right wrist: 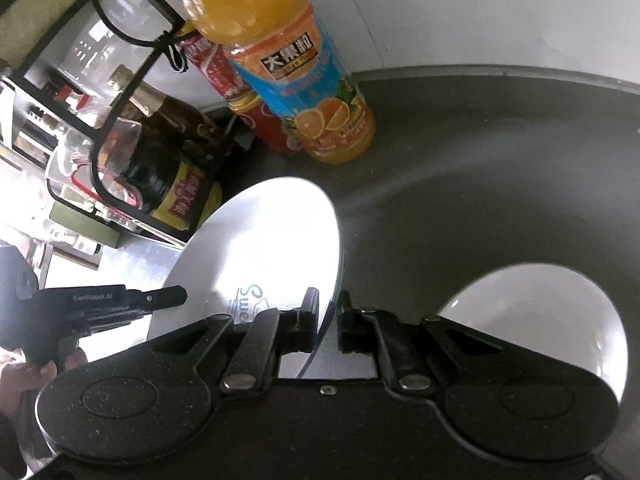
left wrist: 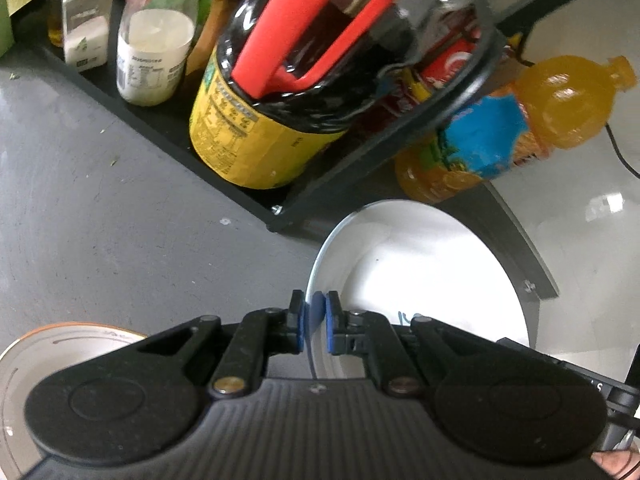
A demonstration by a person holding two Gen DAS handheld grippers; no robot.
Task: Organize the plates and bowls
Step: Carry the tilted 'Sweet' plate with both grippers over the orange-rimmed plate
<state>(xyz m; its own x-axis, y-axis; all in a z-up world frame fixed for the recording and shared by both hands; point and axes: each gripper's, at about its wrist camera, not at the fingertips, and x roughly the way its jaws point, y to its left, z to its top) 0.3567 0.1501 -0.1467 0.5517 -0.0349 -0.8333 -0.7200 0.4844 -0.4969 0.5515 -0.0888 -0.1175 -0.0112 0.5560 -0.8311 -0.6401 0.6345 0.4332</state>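
A white plate (left wrist: 420, 280) with blue writing is held tilted on edge above the grey counter (left wrist: 100, 220). My left gripper (left wrist: 316, 316) is shut on its rim, blue pads pressing both faces. In the right wrist view the same plate (right wrist: 272, 240) stands on edge, and my right gripper (right wrist: 329, 316) is shut on its near rim. My left gripper (right wrist: 180, 296) reaches in from the left at the plate's opposite edge. A white bowl (right wrist: 540, 312) sits on the counter to the right. An orange-rimmed dish (left wrist: 60, 344) lies at lower left, half hidden by the gripper body.
A black wire rack (left wrist: 280, 208) holds a dark sauce jug with a red handle (left wrist: 280, 92), jars and bottles. An orange juice bottle (right wrist: 304, 80) and a red can (right wrist: 264, 124) stand by the white wall. A hand (right wrist: 24, 372) holds the left gripper.
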